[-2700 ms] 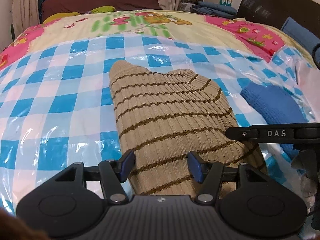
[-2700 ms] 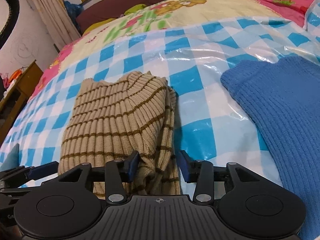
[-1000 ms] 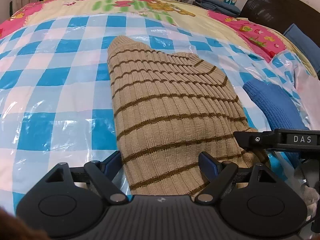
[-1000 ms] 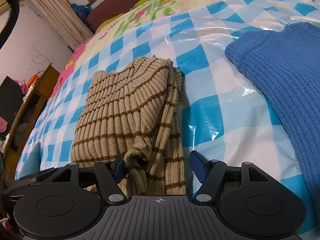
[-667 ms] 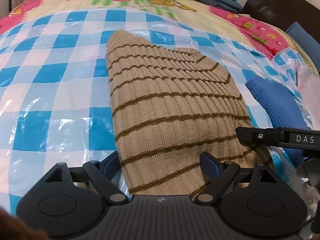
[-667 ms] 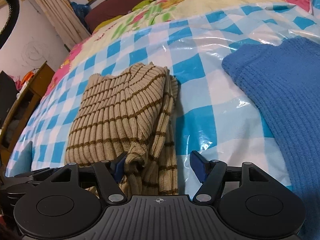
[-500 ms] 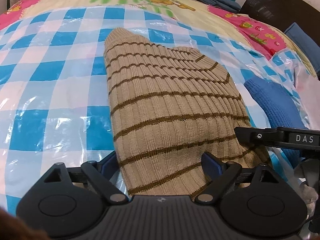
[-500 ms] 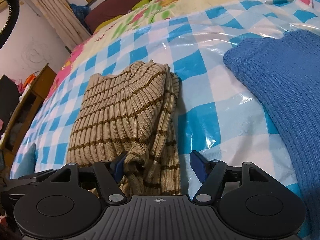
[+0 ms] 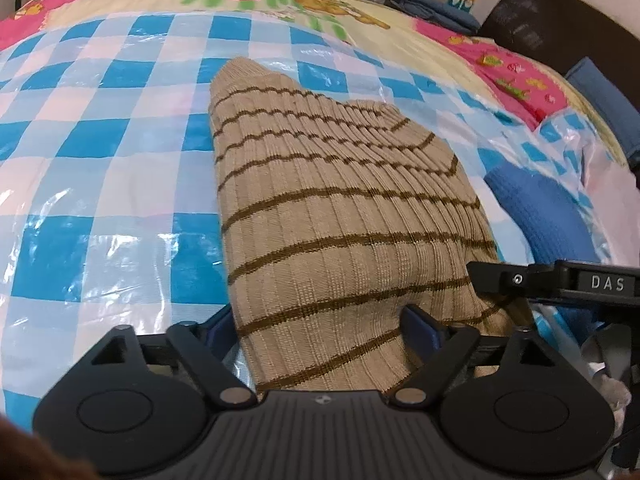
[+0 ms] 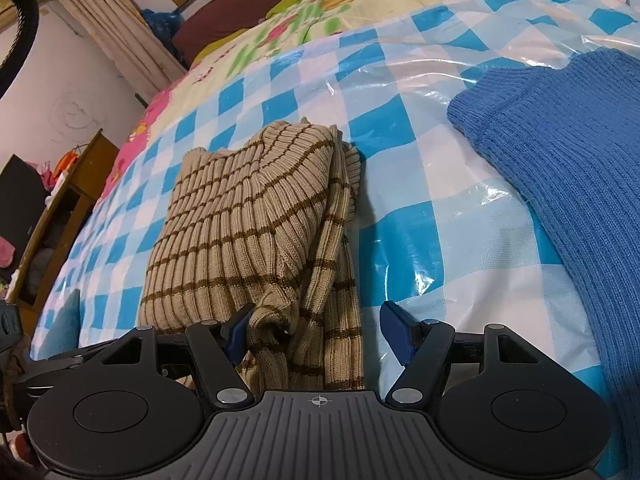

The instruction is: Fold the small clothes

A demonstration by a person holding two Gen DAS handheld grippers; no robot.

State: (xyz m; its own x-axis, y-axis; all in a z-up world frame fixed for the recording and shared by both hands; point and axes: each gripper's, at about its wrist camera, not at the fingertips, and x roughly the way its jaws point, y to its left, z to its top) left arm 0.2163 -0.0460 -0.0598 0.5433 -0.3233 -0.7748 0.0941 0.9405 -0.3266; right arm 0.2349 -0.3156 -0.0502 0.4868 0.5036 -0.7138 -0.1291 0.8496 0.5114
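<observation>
With both my left gripper (image 9: 320, 322) and right gripper (image 10: 316, 330) spread wide astride the striped sweater (image 9: 336, 216) at bottom centre, closing now could pinch only the loose top layer and undo the fold.

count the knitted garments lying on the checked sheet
2: a tan striped sweater folded at the middle, and a blue sweater to its right. More may lie outside the frame.
</observation>
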